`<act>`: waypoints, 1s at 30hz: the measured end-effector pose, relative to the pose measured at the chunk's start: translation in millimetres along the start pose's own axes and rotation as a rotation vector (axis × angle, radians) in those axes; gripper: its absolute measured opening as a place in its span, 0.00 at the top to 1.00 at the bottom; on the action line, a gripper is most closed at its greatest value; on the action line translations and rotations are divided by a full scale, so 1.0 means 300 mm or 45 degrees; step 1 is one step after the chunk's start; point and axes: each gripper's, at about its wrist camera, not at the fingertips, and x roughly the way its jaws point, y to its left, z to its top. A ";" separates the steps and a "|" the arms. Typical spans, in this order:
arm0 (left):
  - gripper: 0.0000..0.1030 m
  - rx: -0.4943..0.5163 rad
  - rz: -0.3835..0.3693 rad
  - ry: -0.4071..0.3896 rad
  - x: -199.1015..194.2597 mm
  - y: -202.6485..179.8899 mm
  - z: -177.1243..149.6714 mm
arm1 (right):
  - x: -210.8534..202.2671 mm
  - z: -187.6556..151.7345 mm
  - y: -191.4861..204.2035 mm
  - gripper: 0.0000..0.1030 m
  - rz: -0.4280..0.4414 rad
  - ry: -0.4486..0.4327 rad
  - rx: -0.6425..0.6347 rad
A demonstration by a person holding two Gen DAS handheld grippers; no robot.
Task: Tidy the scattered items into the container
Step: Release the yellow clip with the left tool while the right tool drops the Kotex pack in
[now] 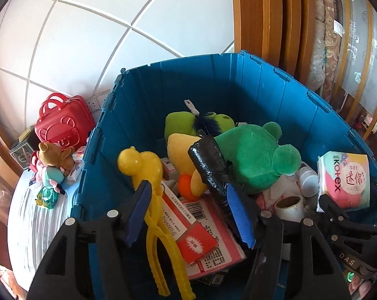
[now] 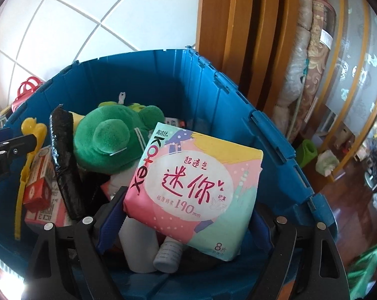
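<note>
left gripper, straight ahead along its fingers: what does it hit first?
Probably the red box lying in the blue bin, between the left gripper's open fingers. The yellow tongs sit against its left finger; depth is unclear.

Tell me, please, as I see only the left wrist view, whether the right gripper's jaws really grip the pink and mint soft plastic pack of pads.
Observer: Yes. In the right wrist view the right gripper has a jaw against each side of the pink and mint soft plastic pack, which is tilted above the blue plastic bin.
Operator: What lies directly under it?
Observer: A plain white plastic cylinder and a smaller white bottle, side by side.
Operator: Is anything outside the bin on that side?
Observer: A green rolled item sits on the wooden floor beyond the bin's right wall. I cannot tell what it is.
</note>
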 end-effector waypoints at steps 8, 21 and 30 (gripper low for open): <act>0.34 -0.018 0.002 -0.036 -0.043 0.015 -0.006 | 0.012 0.012 -0.002 0.08 0.032 0.020 -0.027; 0.23 -0.130 -0.027 -0.183 -0.337 0.184 -0.160 | -0.298 -0.015 0.078 0.00 0.012 -0.178 -0.011; 0.23 -0.106 -0.074 -0.247 -0.555 0.321 -0.363 | -0.587 -0.136 0.257 0.00 0.045 -0.295 -0.018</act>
